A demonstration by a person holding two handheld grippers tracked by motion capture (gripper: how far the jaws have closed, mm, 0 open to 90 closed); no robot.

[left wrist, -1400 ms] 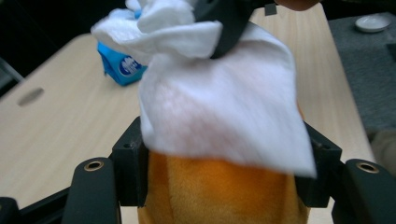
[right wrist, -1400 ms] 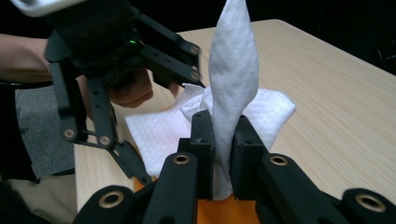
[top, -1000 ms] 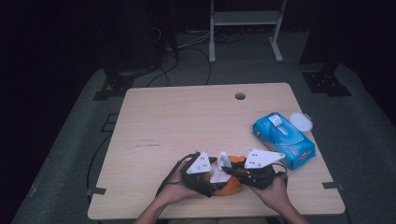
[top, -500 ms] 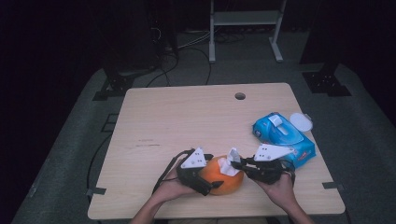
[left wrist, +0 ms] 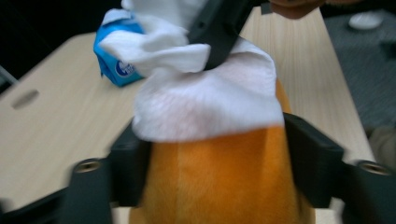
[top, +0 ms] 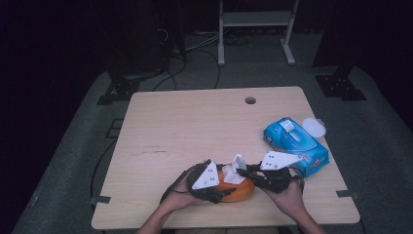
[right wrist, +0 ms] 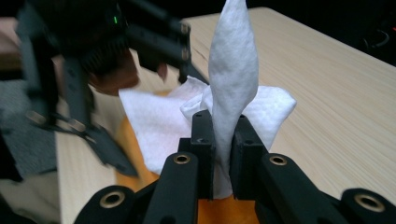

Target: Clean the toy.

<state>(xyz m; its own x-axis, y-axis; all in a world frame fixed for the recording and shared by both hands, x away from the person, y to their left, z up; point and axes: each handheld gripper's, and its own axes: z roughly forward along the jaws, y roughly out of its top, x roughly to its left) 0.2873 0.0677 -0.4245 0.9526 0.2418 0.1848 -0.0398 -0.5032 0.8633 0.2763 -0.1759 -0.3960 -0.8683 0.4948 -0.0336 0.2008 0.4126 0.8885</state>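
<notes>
Wiping step: left gripper point(top: 221, 192) clamps the orange plush toy point(top: 237, 189) at the table's point(top: 195, 126) near edge, jaws having just been closing on it, while right gripper point(right wrist: 223, 154) pinches a white wipe point(right wrist: 233, 84) on top (next needs a steady rub, I judge).

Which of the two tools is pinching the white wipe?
The right tool: its jaws squeeze the white wipe. The left tool straddles the orange toy instead.

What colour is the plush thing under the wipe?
Orange; the plush shows best in the left gripper view, under the white wipe.
</notes>
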